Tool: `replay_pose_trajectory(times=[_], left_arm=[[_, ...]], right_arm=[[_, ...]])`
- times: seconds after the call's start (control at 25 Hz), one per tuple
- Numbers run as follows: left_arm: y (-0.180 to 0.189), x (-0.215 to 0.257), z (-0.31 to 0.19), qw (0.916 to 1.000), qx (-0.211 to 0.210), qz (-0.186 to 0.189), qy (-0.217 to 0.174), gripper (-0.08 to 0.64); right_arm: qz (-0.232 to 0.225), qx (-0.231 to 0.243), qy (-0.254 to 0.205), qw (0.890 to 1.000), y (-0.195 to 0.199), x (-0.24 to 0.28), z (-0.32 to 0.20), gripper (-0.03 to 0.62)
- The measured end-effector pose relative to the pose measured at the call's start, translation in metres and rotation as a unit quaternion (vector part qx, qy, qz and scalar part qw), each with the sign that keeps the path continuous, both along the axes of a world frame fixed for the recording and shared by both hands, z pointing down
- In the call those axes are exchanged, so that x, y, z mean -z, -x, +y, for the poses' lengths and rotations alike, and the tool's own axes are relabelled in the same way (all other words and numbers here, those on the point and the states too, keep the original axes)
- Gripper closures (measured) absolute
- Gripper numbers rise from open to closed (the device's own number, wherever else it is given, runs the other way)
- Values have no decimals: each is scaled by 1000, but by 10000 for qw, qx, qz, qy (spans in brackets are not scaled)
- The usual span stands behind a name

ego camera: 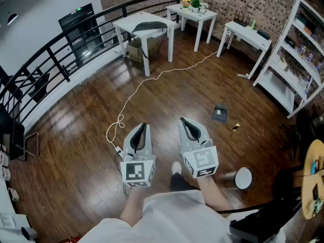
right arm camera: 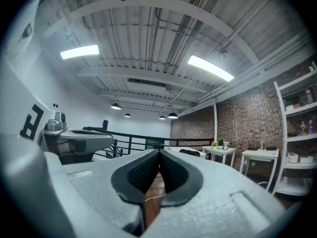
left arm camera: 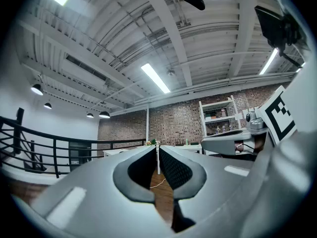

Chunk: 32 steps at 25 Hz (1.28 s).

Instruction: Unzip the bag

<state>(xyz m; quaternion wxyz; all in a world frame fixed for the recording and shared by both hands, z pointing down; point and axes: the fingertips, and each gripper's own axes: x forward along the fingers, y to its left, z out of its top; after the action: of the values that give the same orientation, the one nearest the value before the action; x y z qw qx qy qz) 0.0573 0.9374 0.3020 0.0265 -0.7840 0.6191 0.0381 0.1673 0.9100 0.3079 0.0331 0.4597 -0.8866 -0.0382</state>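
Head view: left claw (ego camera: pixel 144 126) and right claw (ego camera: pixel 184 121) held level, side by side, both closed, empty.

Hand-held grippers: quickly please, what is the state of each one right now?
Left hand-held gripper: closed, holding nothing.
Right hand-held gripper: closed, holding nothing.

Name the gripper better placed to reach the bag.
Left, probably: the bag lies on a far table, roughly in line with the left gripper; the right gripper sits off-line. Both shut, empty.
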Motion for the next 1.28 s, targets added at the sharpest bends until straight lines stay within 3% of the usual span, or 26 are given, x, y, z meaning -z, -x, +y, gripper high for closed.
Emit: replay_pose_trajectory(times=[0.16,0.36,0.6,0.84,1.28], left_arm=[[-21,10,-67,10000,-23,-55,-22,534],[-32,22,-146,9990,191,-255,-324,534],[-33,2,-224,9996,246,-136,-80,534],[-14,-25,-312,9992,317,-161,205,534],[74,-32,-566,9998,-7,96,162,534]], right_arm=[[-24,77,-142,9999,-16,18,-70,604],[-39,210,-173,9996,-25,27,-156,604],[-25,375,109,9992,-25,-1,-234,604],[27,508,395,9979,-9,-34,-313,604],[299,527,308,9977,85,-37,-560,604]])
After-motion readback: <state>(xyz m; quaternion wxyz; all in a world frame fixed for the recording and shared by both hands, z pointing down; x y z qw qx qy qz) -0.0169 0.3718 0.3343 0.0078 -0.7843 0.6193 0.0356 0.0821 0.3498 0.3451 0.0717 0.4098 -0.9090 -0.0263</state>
